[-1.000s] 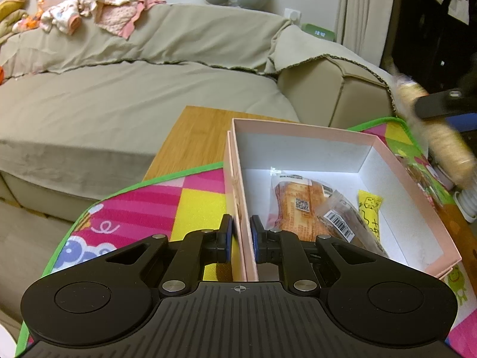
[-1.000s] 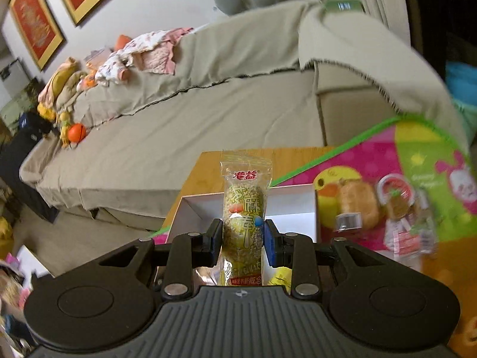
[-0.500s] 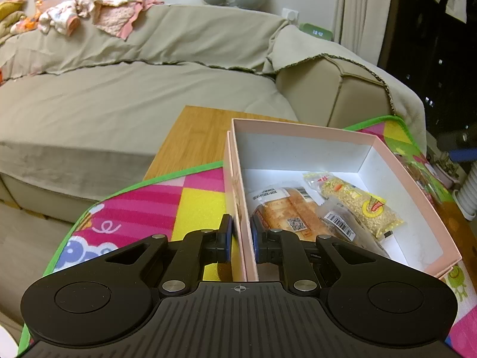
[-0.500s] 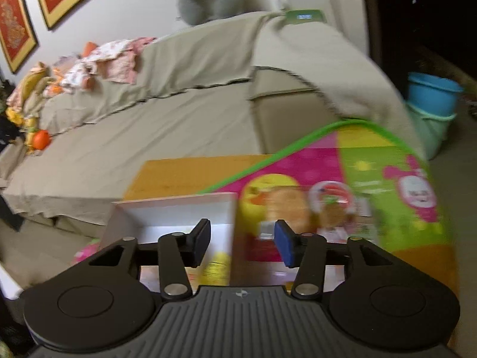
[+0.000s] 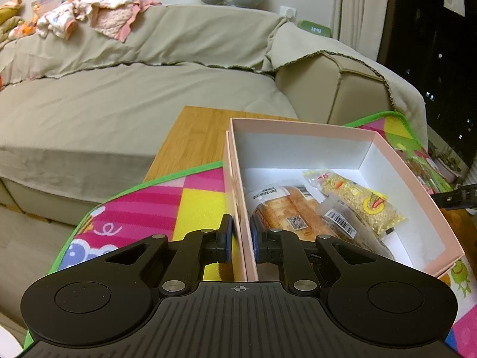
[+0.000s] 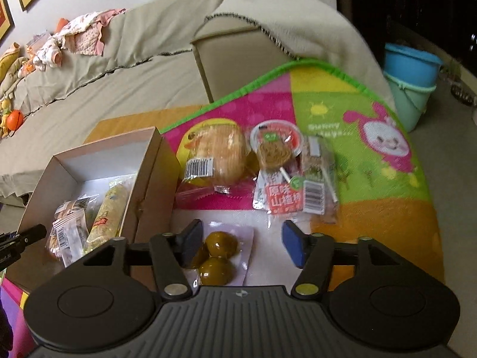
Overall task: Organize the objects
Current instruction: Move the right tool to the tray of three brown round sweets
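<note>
Pinching the near left wall of the pink box (image 5: 387,155), the left gripper (image 5: 239,240) has its blue pads closed on the cardboard, one pad outside and one inside. The box sits partly on the play mat (image 5: 143,208) that covers the wooden bench (image 5: 193,131). Inside the box: a bread packet (image 5: 286,208), a dark barcoded packet (image 5: 342,223) lying over it, and a long grain-snack roll (image 5: 357,200) resting diagonally toward the right wall.

Right gripper (image 6: 241,243): jaws have just been opening and now stand wide, pads touching nothing. It points down at a clear packet of three green-brown round pieces (image 6: 217,256), which lies on the mat between the two fingers but apart from both pads. The left finger (image 6: 190,238) overlaps the packet's edge in this view; contact cannot be told.

Beyond that packet on the mat: a wrapped bun (image 6: 220,155) just right of the box, a round-lidded noodle cup (image 6: 275,146), and a red-labelled snack packet (image 6: 283,200) in front of the cup, all close together. Picture slightly blurred here.

Behind the bench, a sofa under a beige cover (image 5: 119,95).
</note>
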Available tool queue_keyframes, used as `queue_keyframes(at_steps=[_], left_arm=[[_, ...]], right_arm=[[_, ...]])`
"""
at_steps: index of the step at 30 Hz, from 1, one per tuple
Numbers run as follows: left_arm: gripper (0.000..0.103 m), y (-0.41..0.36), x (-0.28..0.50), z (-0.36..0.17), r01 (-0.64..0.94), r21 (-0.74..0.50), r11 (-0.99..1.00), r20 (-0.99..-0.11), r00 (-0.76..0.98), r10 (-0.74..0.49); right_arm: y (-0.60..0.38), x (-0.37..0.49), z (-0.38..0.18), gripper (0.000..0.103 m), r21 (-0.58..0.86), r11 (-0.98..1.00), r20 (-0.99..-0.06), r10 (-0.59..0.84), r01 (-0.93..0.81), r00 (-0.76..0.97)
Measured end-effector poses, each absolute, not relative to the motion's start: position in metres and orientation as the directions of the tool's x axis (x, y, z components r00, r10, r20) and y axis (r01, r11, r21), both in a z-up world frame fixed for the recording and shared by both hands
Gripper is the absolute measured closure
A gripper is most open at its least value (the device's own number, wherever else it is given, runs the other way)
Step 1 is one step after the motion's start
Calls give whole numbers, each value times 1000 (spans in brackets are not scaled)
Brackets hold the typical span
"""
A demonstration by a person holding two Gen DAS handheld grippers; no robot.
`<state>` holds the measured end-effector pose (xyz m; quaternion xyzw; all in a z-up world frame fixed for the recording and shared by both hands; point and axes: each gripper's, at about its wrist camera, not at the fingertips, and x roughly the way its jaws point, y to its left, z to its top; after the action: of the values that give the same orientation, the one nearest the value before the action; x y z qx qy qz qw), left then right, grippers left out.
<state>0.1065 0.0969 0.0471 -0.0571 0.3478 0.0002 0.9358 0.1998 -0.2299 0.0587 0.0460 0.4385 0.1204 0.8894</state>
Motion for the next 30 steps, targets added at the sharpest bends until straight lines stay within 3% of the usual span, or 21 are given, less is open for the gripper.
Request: queue_keyframes(at_steps=[7,11,21,26,30], left_arm=[[89,98,107,46,-37,-97,995,-654,755,-36],[89,98,107,46,-38,-96,995,-654,756,-34],[89,98,107,46,-35,-96,995,-654,756,-36],[89,98,107,46,-36,-95,995,-654,756,-36],[89,98,107,46,-36,-94,995,-654,755,-34]], right_arm=[[-216,215,38,37,243,957,-771,288,-156,568],[-207,209,37,44,192,954,-775,292,-231,560],[-221,157,39,45,79,917,-802,292,-392,521],[-237,139,44,44,-18,939,-798,195,-345,571],[-245,121,48,33,19,938,-789,226,-346,571]])
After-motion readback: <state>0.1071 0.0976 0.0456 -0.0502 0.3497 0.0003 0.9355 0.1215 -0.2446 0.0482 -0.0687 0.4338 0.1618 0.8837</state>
